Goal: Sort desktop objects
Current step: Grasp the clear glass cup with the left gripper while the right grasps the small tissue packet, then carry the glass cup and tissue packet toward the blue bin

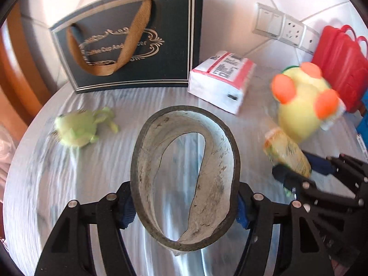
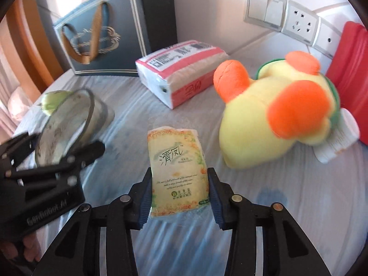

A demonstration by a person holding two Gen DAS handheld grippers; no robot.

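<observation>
Desktop objects are mid-sort on a table (image 2: 287, 218) draped in a pale, wrinkled cover: each gripper already carries one item, so by my reading the picking step is done and the step in hand is carrying and placing. The left gripper (image 1: 185, 207) has its blue-padded fingers (image 1: 126, 209) pressed against the two outer sides of a worn grey tape roll (image 1: 184, 172), held upright with its hole facing the camera and apparently lifted off the cover; the fingers are spread only as wide as the roll. The right gripper (image 2: 180, 197) is clamped on the lower end of a small pocket tissue pack (image 2: 177, 172) printed in yellow and green, its pads (image 2: 145, 197) pressing both long edges, the pack sticking forward between them. Not yet handled are a yellow plush toy with orange feet (image 2: 276, 124) lying on its side to the right, a red-and-white soft tissue pack (image 2: 179, 69) near the back, and a small green plush toy (image 1: 78, 126) to the left. A dark gift bag (image 1: 128, 46) with a tan ribbon handle stands against the wall, a red bag (image 1: 340, 62) at far right. Where each item belongs is not shown; the next move calls for choosing a spot, probably tissue with tissue, and lowering each load before letting go, keeping the two grippers from crowding one another.
</observation>
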